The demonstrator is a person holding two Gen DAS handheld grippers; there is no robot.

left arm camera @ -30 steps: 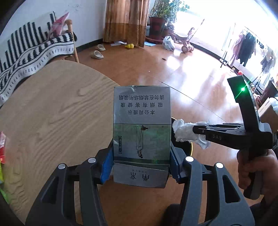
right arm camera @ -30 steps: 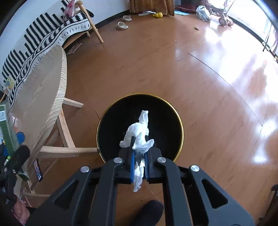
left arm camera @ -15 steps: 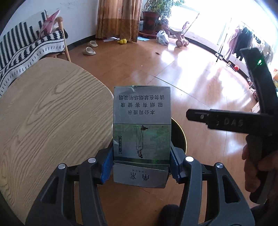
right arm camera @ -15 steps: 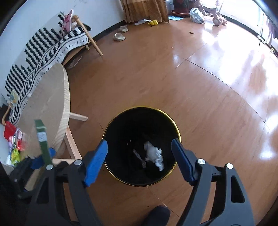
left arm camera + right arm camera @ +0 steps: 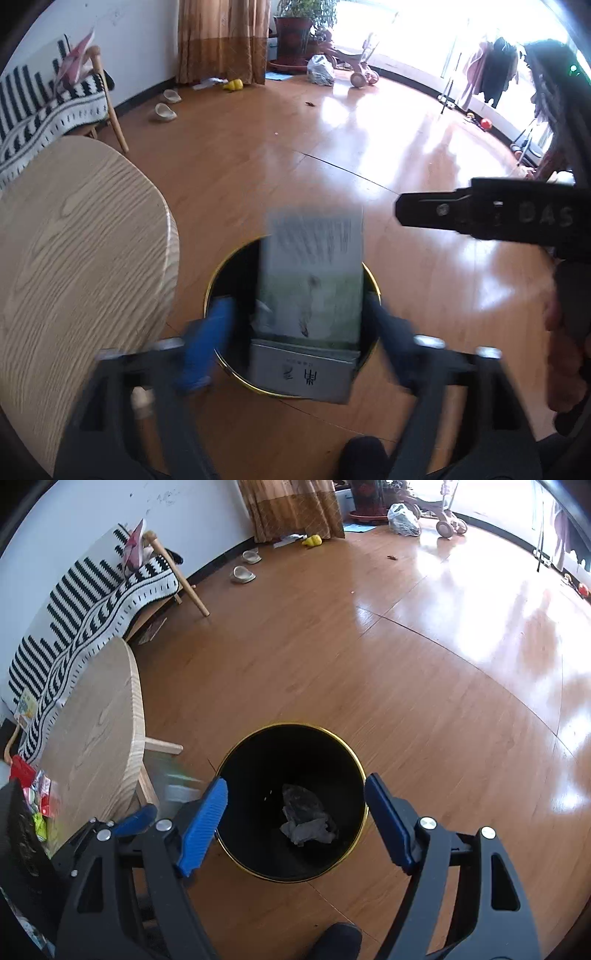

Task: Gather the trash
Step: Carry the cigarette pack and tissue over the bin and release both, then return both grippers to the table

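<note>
A grey-green cigarette box [image 5: 314, 295] hangs blurred between the parted fingers of my left gripper [image 5: 303, 332], over the black bin with a gold rim [image 5: 218, 273]. The blue left pad [image 5: 207, 343] stands clear of the box. In the right wrist view my right gripper [image 5: 295, 816] is open and empty above the same bin [image 5: 354, 760], where a crumpled white tissue [image 5: 306, 819] lies at the bottom. The box shows as a blur [image 5: 173, 779] at the left.
A round wooden table [image 5: 74, 240] stands left of the bin, with colourful wrappers [image 5: 37, 801] at its near edge. A striped-blanket bench [image 5: 92, 602] is by the wall. Slippers [image 5: 164, 110] lie on the wooden floor beyond.
My left gripper moved right from the table to above the bin and opened, letting go of the cigarette box. My right gripper opened a second ago and its tissue dropped into the bin.
</note>
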